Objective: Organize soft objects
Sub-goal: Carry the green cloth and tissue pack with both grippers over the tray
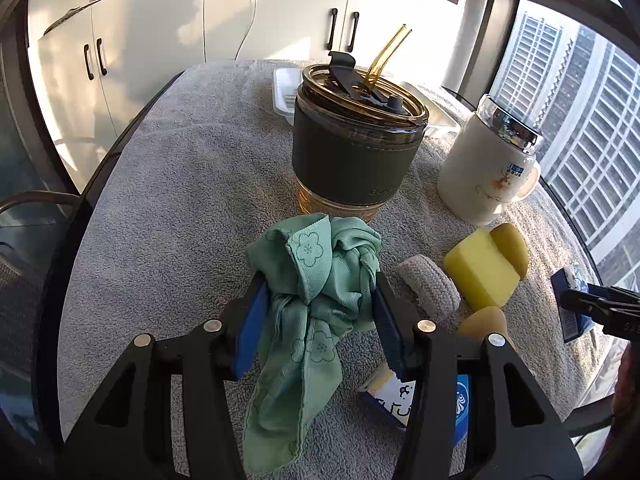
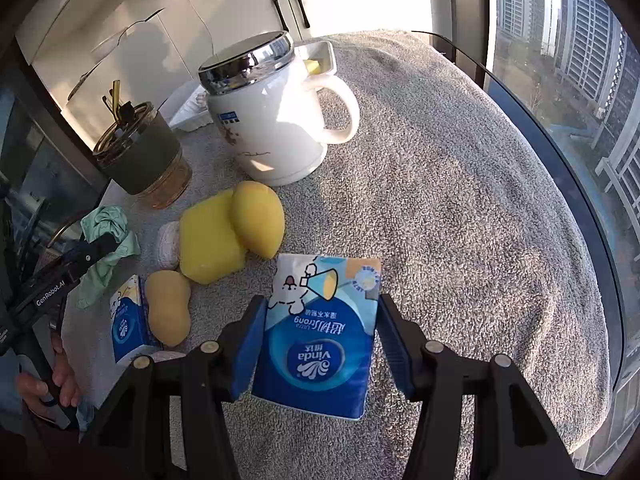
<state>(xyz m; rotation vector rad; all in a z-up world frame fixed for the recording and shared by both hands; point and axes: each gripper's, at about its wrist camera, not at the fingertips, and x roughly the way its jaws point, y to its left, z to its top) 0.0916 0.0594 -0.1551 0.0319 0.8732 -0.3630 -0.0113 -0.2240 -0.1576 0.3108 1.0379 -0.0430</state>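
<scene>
My left gripper (image 1: 318,300) is shut on a crumpled green cloth (image 1: 316,276), which hangs above the grey towel. My right gripper (image 2: 320,316) is shut on a blue and white tissue pack (image 2: 320,336), lifted off the table. On the towel between them lie a square yellow sponge (image 2: 210,240), an oval yellow sponge (image 2: 258,218), a peanut-shaped sponge (image 2: 168,306), a grey knitted roll (image 1: 430,284) and a second tissue pack (image 2: 128,320). In the left wrist view the right gripper (image 1: 576,304) shows at the right edge with its pack.
A dark-sleeved glass cup with a straw (image 1: 356,148) and a white lidded mug (image 2: 272,112) stand behind the sponges. White trays (image 2: 320,56) sit at the far edge. The grey towel (image 2: 460,200) covers a round table beside a window. A hand (image 2: 48,384) holds the left gripper's handle.
</scene>
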